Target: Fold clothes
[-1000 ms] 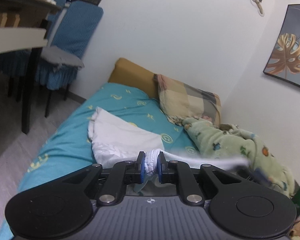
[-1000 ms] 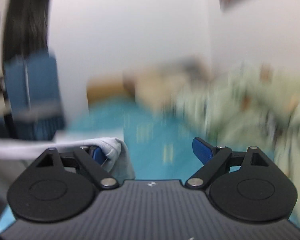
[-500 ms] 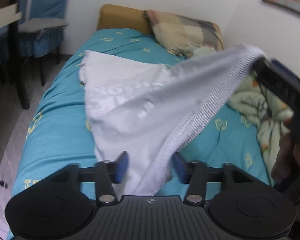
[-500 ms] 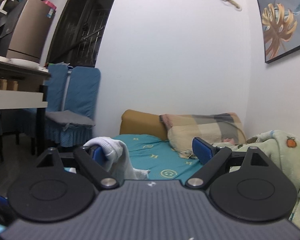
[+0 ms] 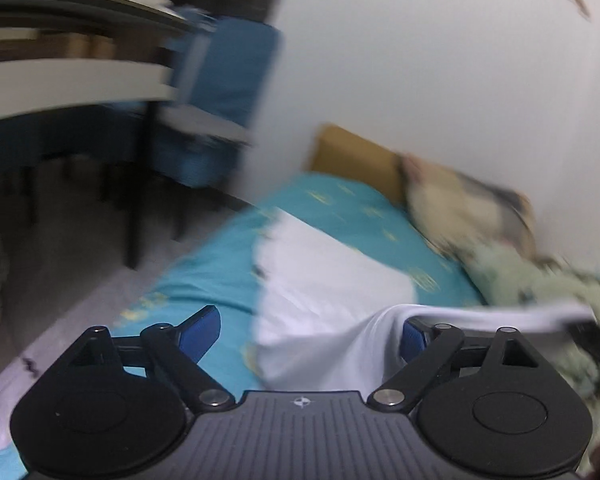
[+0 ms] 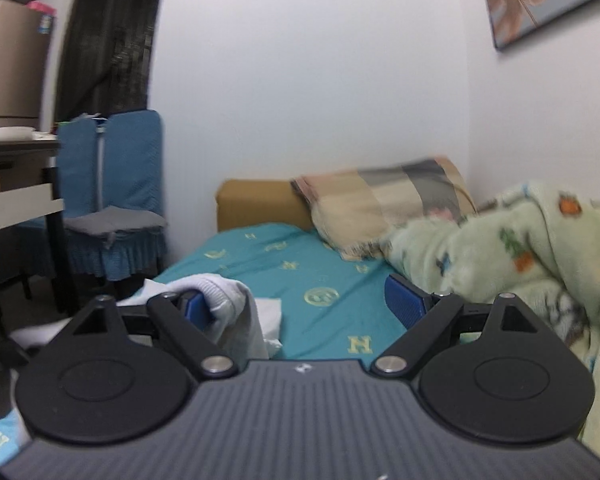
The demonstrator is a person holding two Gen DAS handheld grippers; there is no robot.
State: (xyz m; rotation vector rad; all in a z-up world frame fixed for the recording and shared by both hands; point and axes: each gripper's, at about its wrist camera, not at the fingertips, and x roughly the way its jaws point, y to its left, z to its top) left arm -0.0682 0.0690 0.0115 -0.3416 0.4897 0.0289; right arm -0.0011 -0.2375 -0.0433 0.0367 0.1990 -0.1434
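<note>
the white garment (image 5: 332, 280) lies spread on the bed (image 5: 220, 264), this side of the checked pillow (image 5: 464, 208) at the bed's head. the left claw (image 5: 312, 330) is opening, its blue pads wide apart; a fold of the garment drapes over the right-hand pad and runs off as a taut strip to the right, but nothing pinches it. the right claw (image 6: 300, 304) also stands wide apart, with the garment's ribbed edge (image 6: 224, 300) hooked over its left-hand pad and hanging down, not clamped. beyond the pillow's near side a green blanket (image 6: 520, 256) is heaped against the wall. the left view is blurred.
</note>
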